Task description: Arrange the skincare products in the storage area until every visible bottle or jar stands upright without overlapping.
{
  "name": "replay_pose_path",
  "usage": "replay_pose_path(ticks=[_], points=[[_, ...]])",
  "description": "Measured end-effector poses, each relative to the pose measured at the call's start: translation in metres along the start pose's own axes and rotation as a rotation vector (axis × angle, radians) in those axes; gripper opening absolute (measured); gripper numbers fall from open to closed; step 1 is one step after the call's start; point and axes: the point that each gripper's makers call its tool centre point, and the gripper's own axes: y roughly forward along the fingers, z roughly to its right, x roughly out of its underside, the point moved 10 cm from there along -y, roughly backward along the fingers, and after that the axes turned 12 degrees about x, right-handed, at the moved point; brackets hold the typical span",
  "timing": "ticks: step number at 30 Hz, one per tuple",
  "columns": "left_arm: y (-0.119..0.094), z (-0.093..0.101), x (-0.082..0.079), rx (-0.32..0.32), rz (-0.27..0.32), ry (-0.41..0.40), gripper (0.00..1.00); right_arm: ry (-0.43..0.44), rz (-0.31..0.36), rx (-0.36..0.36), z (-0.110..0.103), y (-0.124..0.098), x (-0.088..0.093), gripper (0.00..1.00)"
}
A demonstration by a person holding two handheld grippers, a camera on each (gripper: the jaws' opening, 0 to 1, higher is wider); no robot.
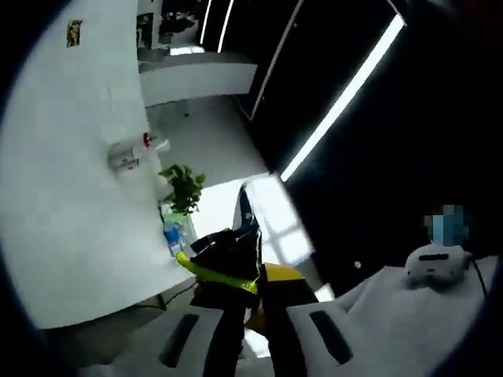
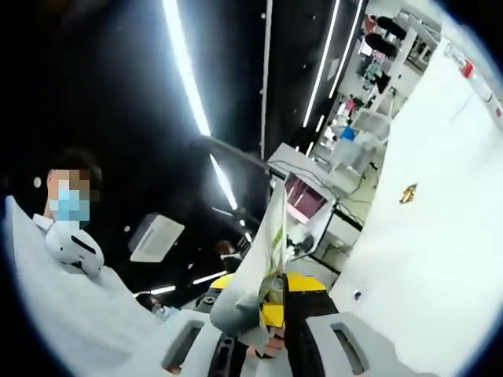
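Note:
In the left gripper view, my left gripper (image 1: 255, 334) is shut on a dark, flat packet-like product (image 1: 232, 251) with a yellow-green band across it. Its narrow tip points up toward the ceiling. In the right gripper view, my right gripper (image 2: 267, 342) is shut on a pale tube or sachet (image 2: 267, 243) with faint green print, which rises tilted between the jaws. Both views are tipped upward at walls and ceiling, so the storage area and the other skincare products are out of sight.
A person in white with a white headset (image 1: 435, 265) (image 2: 75, 247) is close by. A potted plant (image 1: 182, 188) and a blue bottle (image 1: 172, 236) sit by a white wall. Desks, chairs and a monitor (image 2: 302, 200) lie farther off under ceiling light strips (image 1: 342, 98).

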Motion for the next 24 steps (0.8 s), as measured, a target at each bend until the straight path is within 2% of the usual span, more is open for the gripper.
replay_pose_path(ticks=[1,2,3,5,7,10,13,15,17,19,21,22,24], points=[[-0.002,-0.001,-0.001,-0.044,0.002,0.03,0.0,0.007,-0.007,-0.007,0.001,0.0,0.002,0.04],[-0.004,-0.001,-0.002,-0.063,-0.027,0.105,0.0,0.05,-0.023,-0.001,0.001,0.0,0.004,0.04],[-0.003,0.001,-0.002,-0.048,-0.012,0.108,0.0,0.035,-0.016,0.005,0.003,0.0,0.006,0.04],[-0.002,0.002,-0.002,-0.064,-0.024,0.154,0.0,0.05,-0.006,-0.001,0.004,0.0,0.008,0.03],[-0.002,0.002,-0.002,-0.076,-0.019,0.168,0.0,0.054,-0.002,0.009,0.004,0.0,0.01,0.03],[-0.004,0.003,-0.005,-0.09,0.014,0.209,0.0,0.061,-0.008,0.032,0.005,0.003,0.015,0.06],[-0.007,0.003,-0.008,-0.119,0.036,0.252,0.0,0.029,0.006,0.057,0.003,0.006,0.017,0.04],[-0.008,0.003,-0.01,-0.118,0.049,0.253,0.0,0.014,0.027,0.061,0.002,0.008,0.016,0.02],[-0.009,0.003,-0.011,-0.12,0.058,0.246,0.0,0.02,0.02,0.056,0.001,0.01,0.015,0.0],[-0.009,0.002,-0.01,-0.106,0.064,0.158,0.0,0.027,-0.02,0.044,0.001,0.008,0.012,0.0],[-0.008,0.002,-0.008,-0.064,0.062,0.11,0.0,0.05,-0.08,0.03,-0.001,0.003,0.009,0.0],[-0.008,0.001,-0.009,-0.056,0.083,0.076,0.01,0.045,-0.083,0.027,-0.001,0.001,0.006,0.0],[-0.011,0.0,-0.014,-0.058,0.118,0.089,0.07,0.033,-0.074,0.027,-0.002,-0.004,0.001,0.0]])
